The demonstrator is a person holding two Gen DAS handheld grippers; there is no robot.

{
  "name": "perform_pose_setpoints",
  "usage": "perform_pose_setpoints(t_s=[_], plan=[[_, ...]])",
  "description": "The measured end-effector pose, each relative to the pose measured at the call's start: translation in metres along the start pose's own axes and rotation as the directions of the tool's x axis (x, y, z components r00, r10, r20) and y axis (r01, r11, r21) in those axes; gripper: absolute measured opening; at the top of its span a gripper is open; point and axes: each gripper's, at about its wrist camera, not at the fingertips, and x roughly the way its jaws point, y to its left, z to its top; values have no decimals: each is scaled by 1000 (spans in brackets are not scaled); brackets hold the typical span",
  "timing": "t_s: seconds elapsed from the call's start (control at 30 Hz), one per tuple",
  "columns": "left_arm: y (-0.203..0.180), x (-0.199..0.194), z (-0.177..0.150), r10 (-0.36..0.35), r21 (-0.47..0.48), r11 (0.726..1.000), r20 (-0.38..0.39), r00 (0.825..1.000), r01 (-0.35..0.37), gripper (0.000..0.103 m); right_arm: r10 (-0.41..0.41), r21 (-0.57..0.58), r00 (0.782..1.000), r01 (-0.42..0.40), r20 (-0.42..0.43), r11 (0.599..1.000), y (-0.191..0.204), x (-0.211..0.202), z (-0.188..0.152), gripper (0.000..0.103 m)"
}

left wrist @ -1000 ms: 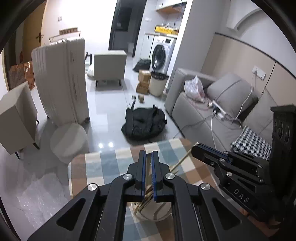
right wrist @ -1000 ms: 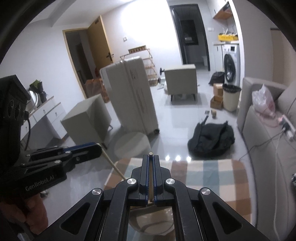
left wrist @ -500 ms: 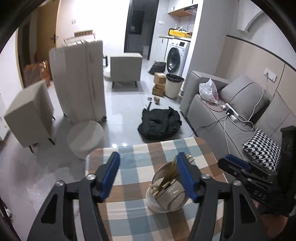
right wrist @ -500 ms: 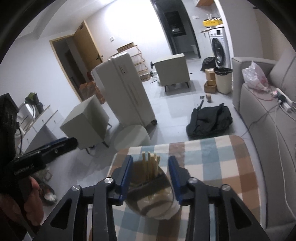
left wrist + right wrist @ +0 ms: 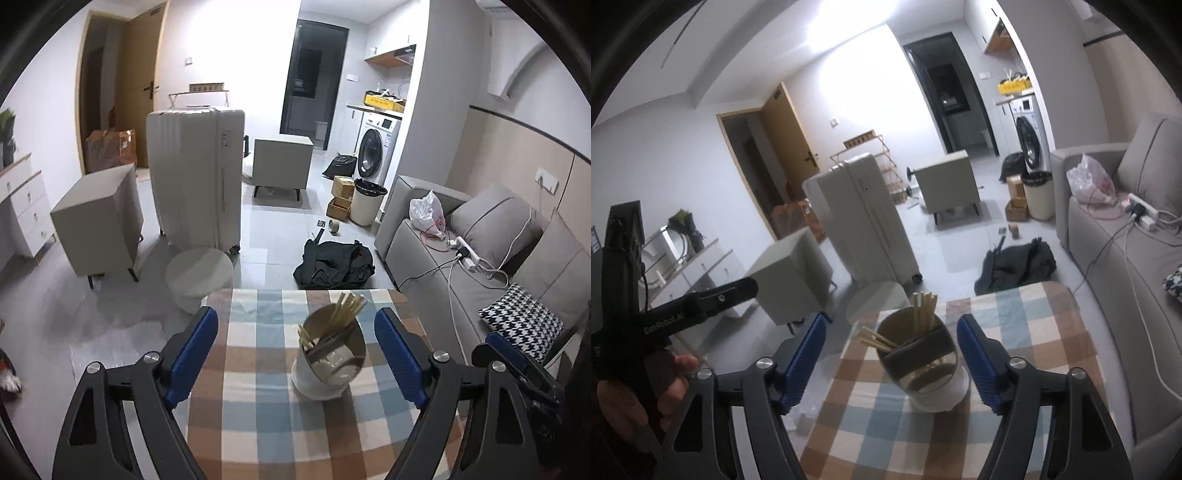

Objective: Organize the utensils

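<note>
A round utensil holder with a dark divider stands on the checked tablecloth. Two bunches of wooden chopsticks stick out of it, one upright and one leaning. My left gripper hangs back from the holder, jaws opening wide, nothing between the pads. My right gripper is also pulled back, jaws opening, and the holder shows in the gap without the pads touching it. In the right wrist view the left gripper appears at the left, held by a hand.
Beyond the table edge are a round white stool, a large white suitcase, a black bag on the floor and a grey sofa at the right.
Both grippers were shut on chopsticks over the holder; they have opened, left the chopsticks in the holder and drawn back and up from it.
</note>
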Motion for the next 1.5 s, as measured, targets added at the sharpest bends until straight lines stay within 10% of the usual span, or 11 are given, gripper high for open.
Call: perform_pose_setpoints(t_s=[0.33,1.5], plan=[[-11,-25,-16,17,-12,1000,28,999,-17,84,35,-38,996,-32,78,999,23,-47,-12,100],[-20,-37,-43,41,-7,999,22,999,-41,84,-34,-61,996,39,79,997,23,-64,-23,103]])
